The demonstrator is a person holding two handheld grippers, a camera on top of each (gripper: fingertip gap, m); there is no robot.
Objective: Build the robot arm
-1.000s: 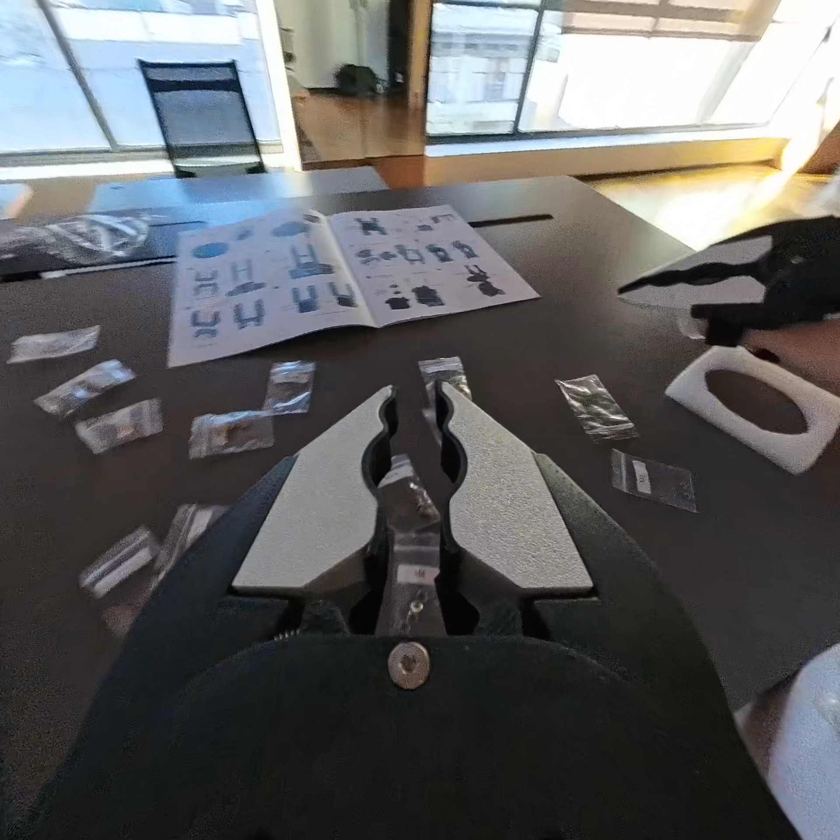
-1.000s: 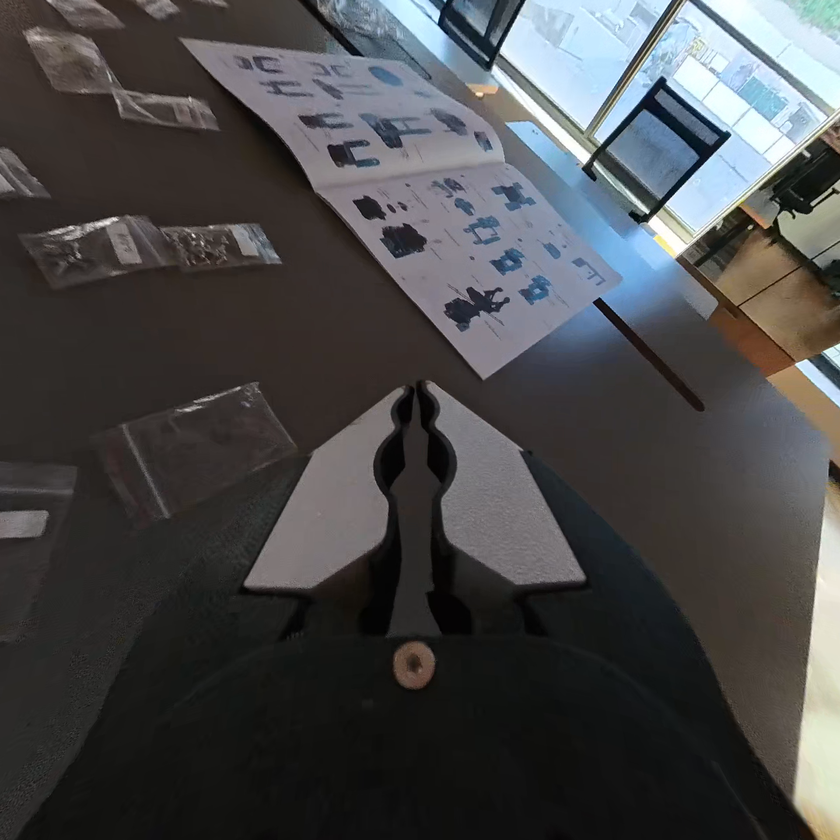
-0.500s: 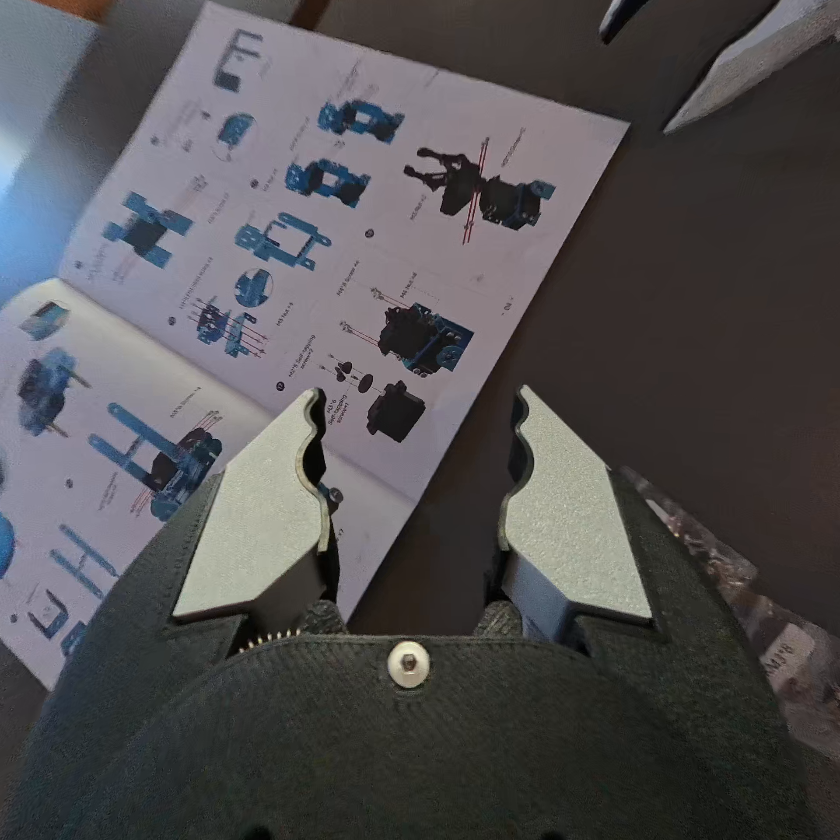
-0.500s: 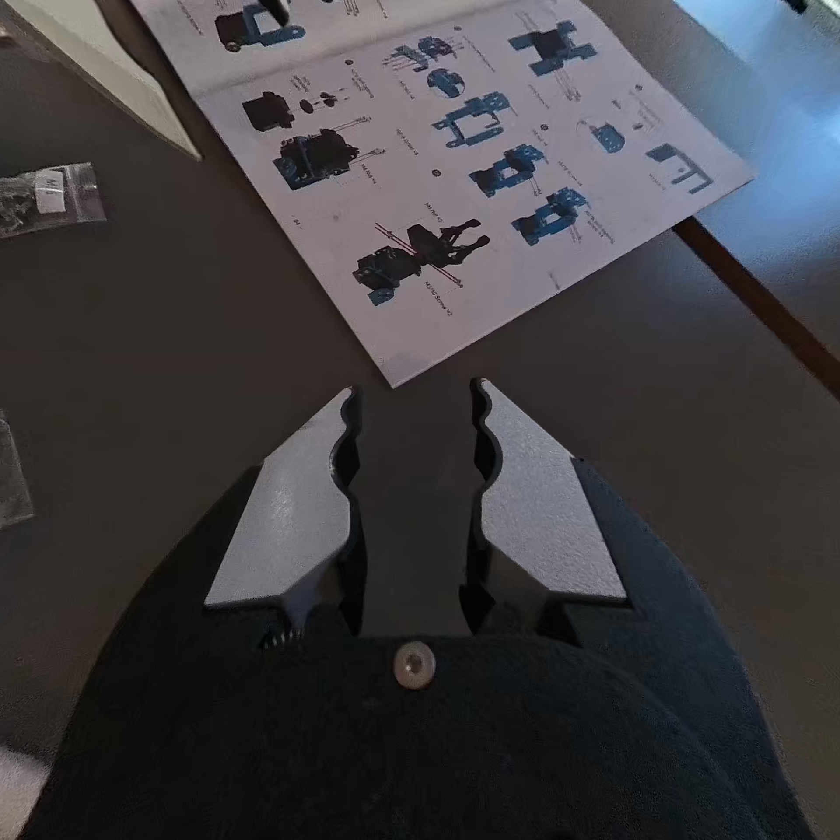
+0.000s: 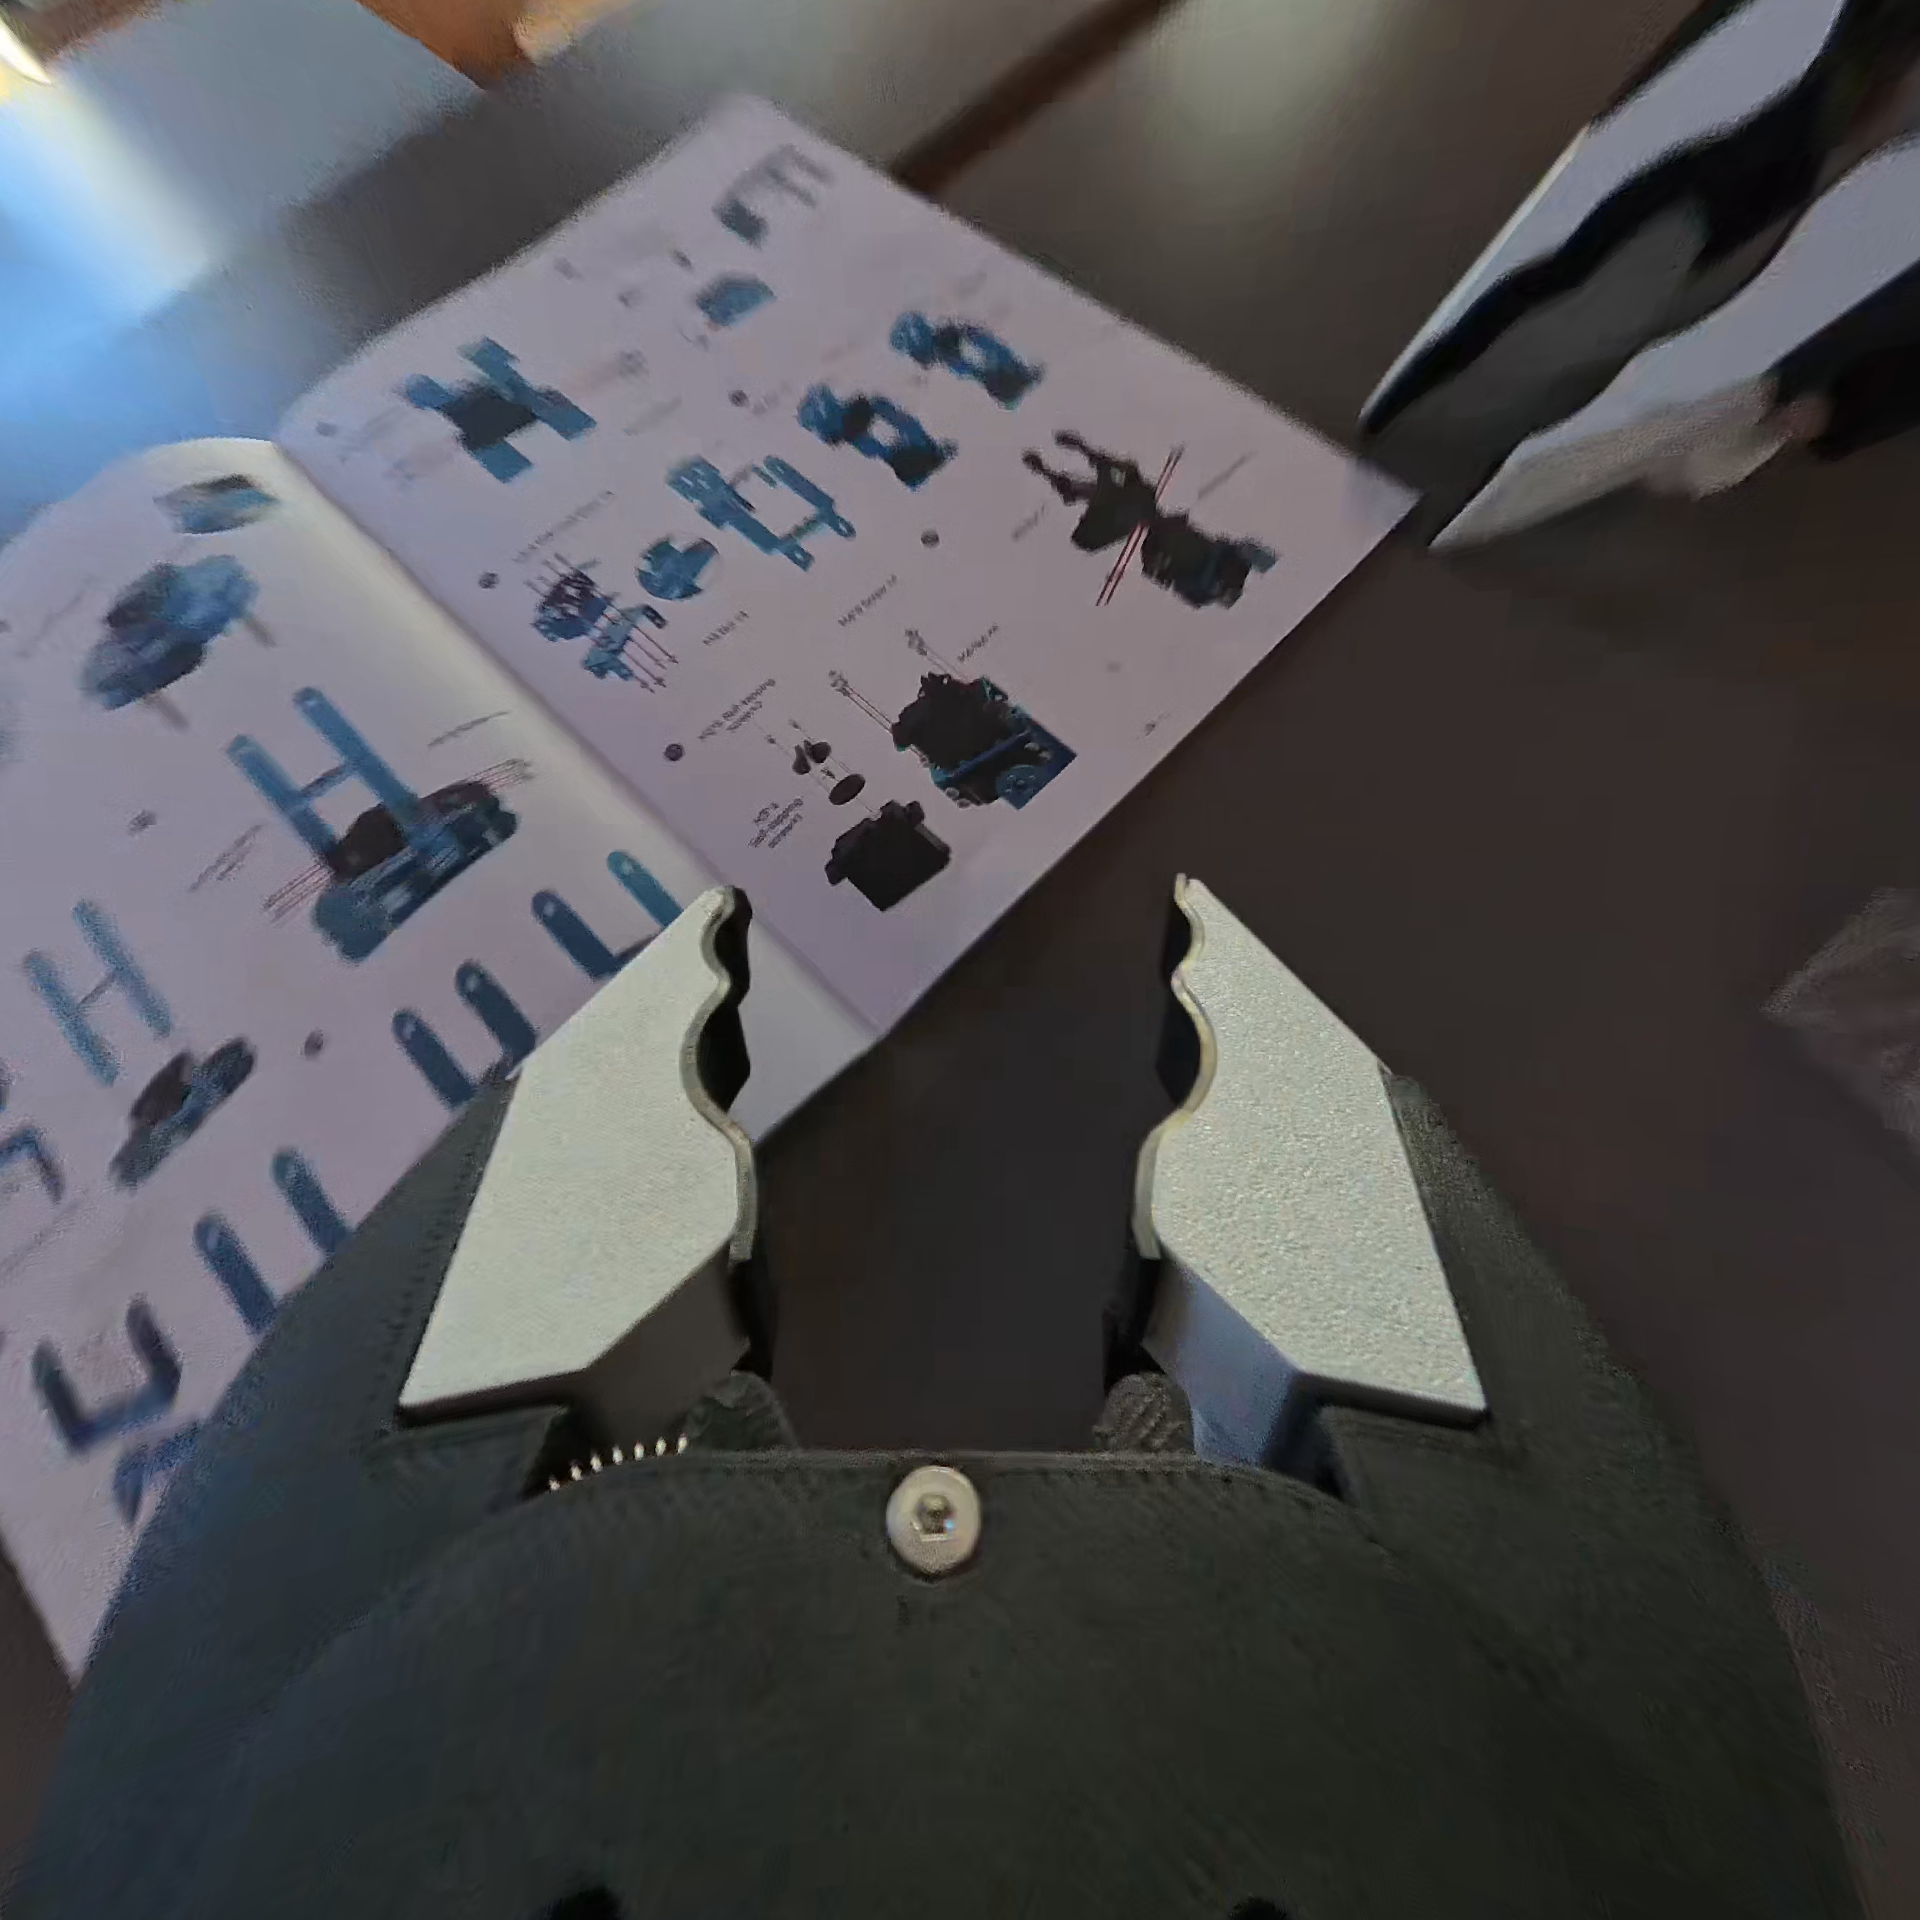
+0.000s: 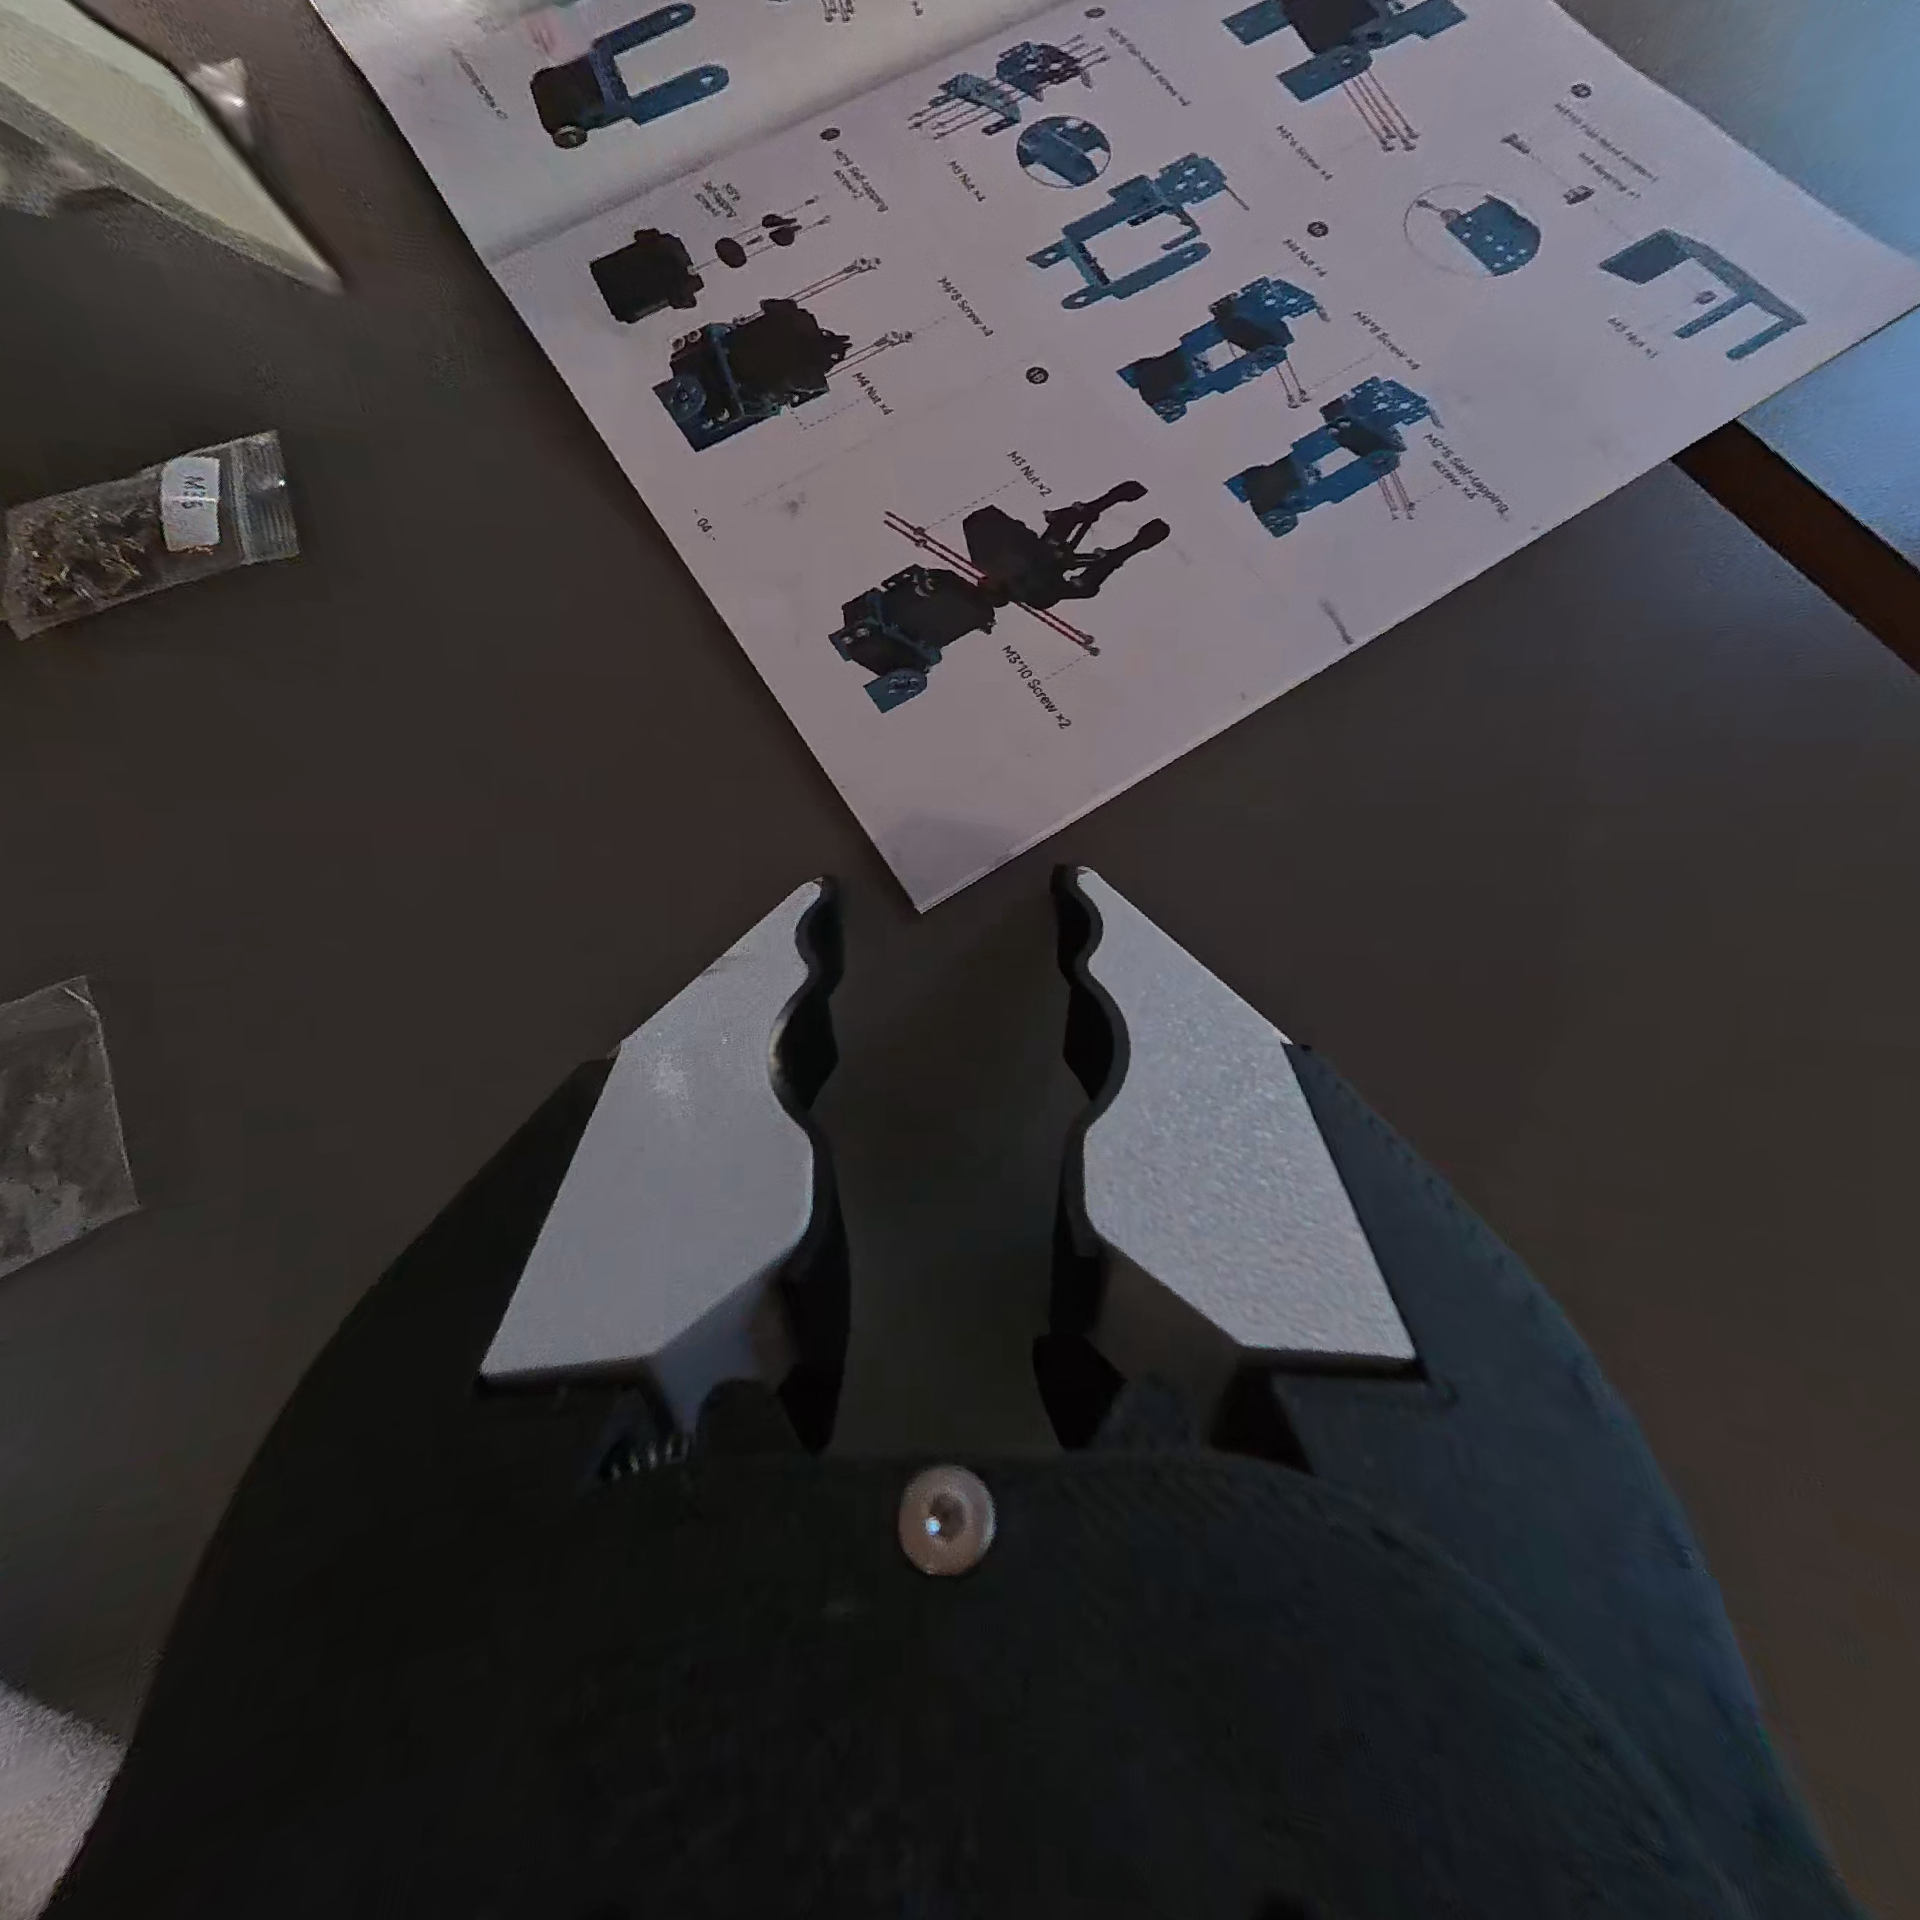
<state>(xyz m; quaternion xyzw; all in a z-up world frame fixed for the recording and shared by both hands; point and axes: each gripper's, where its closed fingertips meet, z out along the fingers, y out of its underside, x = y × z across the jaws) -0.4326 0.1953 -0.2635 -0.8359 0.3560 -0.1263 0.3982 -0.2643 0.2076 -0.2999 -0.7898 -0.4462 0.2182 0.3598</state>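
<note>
Left gripper point(image 5: 954, 914): jaws apart, empty, poised over near edge of open booklet point(image 5: 644, 582) on dark desk point(image 5: 1455, 935). Right gripper point(image 6: 940, 883): jaws apart, empty, just short of booklet's near corner. Small clear bag point(image 6: 145, 530) lying well left, untouched.

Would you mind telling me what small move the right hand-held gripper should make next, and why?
Probably a short push forward, so its fingers straddle the booklet's near corner. The right hand-held gripper is open and empty, and the open booklet lies flat on the dark table with that corner just ahead of the fingertips. The left hand-held gripper is open at the near edge.
</note>
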